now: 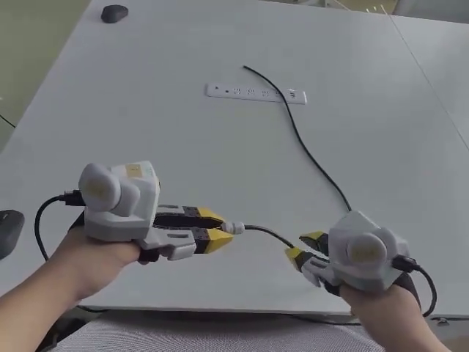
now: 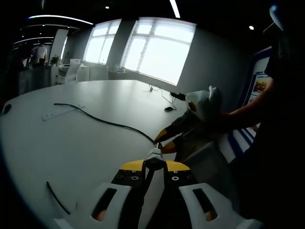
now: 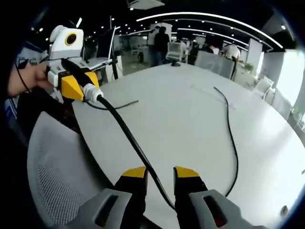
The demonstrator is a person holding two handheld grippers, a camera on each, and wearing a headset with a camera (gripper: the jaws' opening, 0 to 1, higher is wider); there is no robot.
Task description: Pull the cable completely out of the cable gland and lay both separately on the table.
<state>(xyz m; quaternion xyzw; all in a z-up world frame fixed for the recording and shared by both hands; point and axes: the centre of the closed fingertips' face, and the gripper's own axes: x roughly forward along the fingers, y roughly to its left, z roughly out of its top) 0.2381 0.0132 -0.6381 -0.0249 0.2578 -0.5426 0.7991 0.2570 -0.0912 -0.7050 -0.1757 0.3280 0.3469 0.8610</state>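
My left gripper (image 1: 220, 229) is shut on a small white cable gland (image 1: 233, 228) just above the table's near edge. A thin black cable (image 1: 308, 150) leaves the gland, passes between the jaws of my right gripper (image 1: 303, 246), then runs far across the grey table (image 1: 146, 125). The right gripper stands open, its yellow jaws a clear gap apart around the cable. In the left gripper view the gland (image 2: 153, 155) sits pinched between the yellow tips of the left gripper (image 2: 153, 164). In the right gripper view the cable (image 3: 128, 136) runs from the gland (image 3: 91, 91) down between the right gripper (image 3: 161, 174) jaws.
A white power strip (image 1: 255, 93) lies at the far middle, with the cable's far end crossing it. A dark mouse (image 1: 114, 12) sits at the far left corner and a dark object (image 1: 7, 227) at the left edge. A mesh chair (image 3: 52, 181) is below the near edge.
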